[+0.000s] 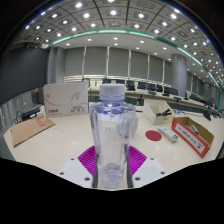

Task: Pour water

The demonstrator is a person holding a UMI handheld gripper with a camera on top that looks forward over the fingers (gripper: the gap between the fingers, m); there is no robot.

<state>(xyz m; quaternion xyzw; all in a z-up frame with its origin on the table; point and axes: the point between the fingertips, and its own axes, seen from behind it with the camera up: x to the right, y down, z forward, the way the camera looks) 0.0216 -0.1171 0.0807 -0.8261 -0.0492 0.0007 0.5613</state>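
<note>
Bottle [109, 135] stands upright at frame centre, clear plastic with a pale cap, held between the two fingers of the gripper [110, 163]. Both magenta pads [92, 157] press against its lower body, one on each side, so the fingers are closed on it. Beyond the bottle lies a light table [70, 135]. At left on it: a white box [66, 98] and a flat carton [30, 128]. At right: a red-edged tray [193, 131] and a small red block [153, 134]. Ceiling lights fill the upper frame.
</note>
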